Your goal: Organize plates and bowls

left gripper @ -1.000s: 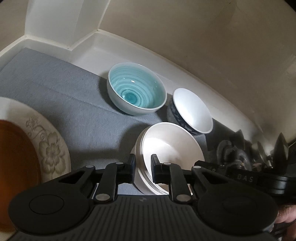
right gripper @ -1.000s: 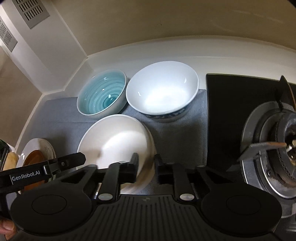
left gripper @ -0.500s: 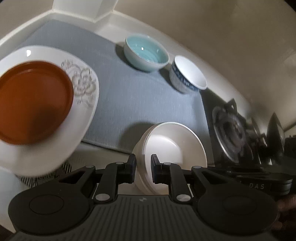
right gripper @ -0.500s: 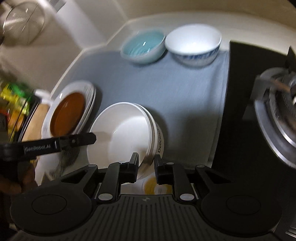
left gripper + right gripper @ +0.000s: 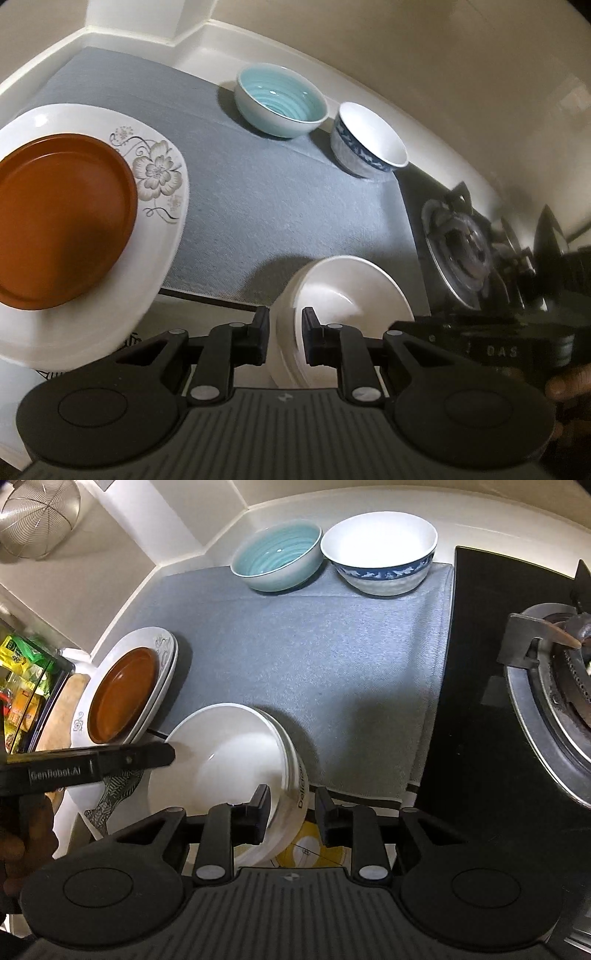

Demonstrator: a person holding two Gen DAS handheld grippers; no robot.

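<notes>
A stack of white bowls is held in the air above the counter's front edge. My left gripper is shut on its left rim. My right gripper is shut on its right rim. A brown plate lies on a white flowered plate at the left. A teal bowl and a blue-patterned white bowl stand at the back of the grey mat.
A gas stove burner on a black hob is at the right. A wire strainer hangs at the upper left. Packets fill a rack at the far left. The counter's back edge meets the wall.
Both grippers have lifted the white bowl stack up and back toward the counter's front edge; the teal and blue-patterned bowls now look farther away, and the plates at the left came into view.
</notes>
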